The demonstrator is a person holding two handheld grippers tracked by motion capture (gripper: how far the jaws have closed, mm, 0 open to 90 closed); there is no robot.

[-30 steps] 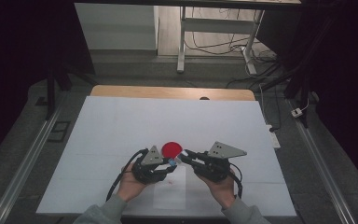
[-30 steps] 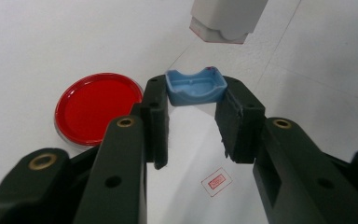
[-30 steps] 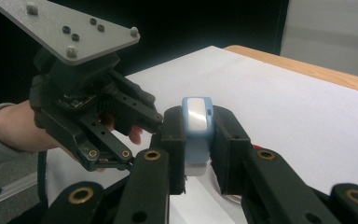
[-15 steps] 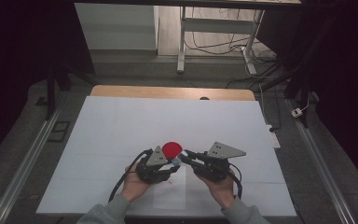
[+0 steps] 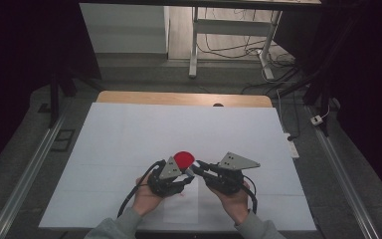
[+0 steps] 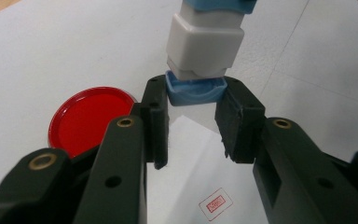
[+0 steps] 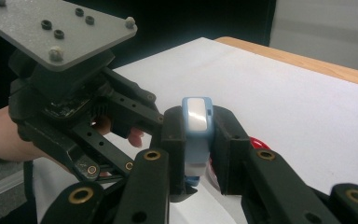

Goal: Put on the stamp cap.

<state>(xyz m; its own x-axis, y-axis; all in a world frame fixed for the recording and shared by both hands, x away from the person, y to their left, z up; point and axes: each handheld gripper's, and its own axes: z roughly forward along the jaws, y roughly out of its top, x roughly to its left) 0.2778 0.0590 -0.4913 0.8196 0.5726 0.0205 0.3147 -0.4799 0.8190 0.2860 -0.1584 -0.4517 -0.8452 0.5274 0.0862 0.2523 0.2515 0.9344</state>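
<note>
From the high view we see both hands near the front edge of the white table [image 5: 129,134], the left gripper [image 5: 185,172] and right gripper [image 5: 195,169] meeting tip to tip just in front of the red lid [image 5: 184,158]. In the left gripper view, our jaws are clamped on the blue end cap of the stamp [image 6: 204,44], whose white body rises away from the fingertips above a paper sheet [image 6: 191,154] bearing a red imprint [image 6: 216,203]; the red lid lies on the table to the left. In the right gripper view, our jaws squeeze the stamp's [image 7: 197,135] blue upper part between the pads, its white top face turned toward the camera.
</note>
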